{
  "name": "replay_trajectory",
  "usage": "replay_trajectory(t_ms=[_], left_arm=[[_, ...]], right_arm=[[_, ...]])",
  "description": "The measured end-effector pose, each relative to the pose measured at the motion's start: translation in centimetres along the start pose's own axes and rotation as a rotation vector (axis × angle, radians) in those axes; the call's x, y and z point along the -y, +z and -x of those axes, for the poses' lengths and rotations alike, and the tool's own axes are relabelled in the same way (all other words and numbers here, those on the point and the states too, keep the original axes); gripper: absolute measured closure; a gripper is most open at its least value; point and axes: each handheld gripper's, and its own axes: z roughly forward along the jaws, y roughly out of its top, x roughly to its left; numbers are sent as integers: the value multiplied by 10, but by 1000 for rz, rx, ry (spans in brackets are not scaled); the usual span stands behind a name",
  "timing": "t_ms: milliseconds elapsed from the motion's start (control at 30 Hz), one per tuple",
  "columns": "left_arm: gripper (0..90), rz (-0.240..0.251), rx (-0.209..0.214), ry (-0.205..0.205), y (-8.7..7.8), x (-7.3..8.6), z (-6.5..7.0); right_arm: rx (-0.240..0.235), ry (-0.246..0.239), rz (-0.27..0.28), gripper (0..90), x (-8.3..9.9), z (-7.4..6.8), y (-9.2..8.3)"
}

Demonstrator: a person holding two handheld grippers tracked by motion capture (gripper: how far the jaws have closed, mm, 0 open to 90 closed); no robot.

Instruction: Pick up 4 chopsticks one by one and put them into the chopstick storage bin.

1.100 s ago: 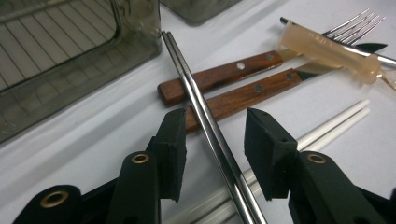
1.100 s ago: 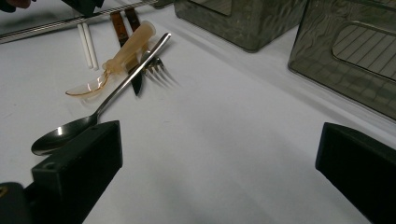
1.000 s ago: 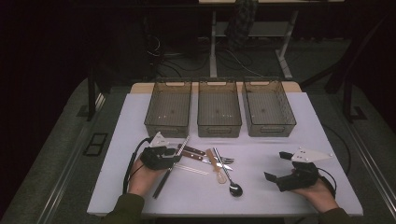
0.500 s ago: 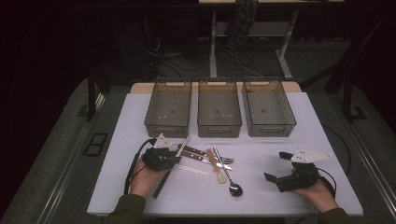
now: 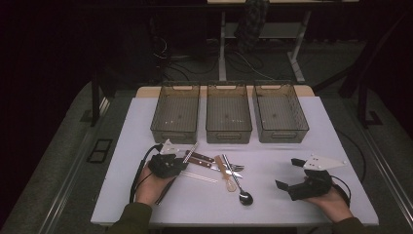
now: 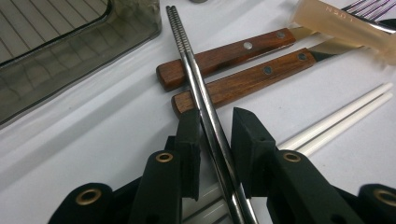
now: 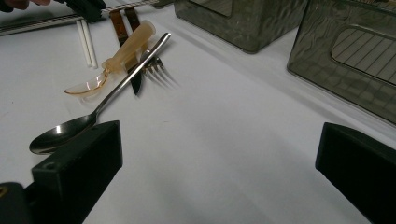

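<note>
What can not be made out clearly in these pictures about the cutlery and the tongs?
- Metal chopsticks: lower ends leave the left gripper view's bottom edge, behind the left tongs, which have just been closing around them; pad contact is unclear.
- Wooden-handled knives: blades hidden under the amber plastic spoon.
- Fork: handle covered by other cutlery in the right gripper view.
- Right tongs: open.

Pair of metal chopsticks (image 6: 205, 100), side by side, slanting across two wooden knife handles (image 6: 233, 70)
</note>
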Motion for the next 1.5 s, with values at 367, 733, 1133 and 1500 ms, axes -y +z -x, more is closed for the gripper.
replay_trajectory(t_ms=[367,733,1133,1500], left_arm=[[759,-2,-2,17,0,0,0],[792,-6,15,39,0,-1,1],[666,54,15,30,-10,-1,0],[621,120,97,-36,-47,19,-8]], right_arm=[[-1,-1,1,5,0,0,0],[-2,-1,2,5,0,0,0],[-4,-2,1,5,0,0,0],[-2,2,-1,5,1,0,-1]])
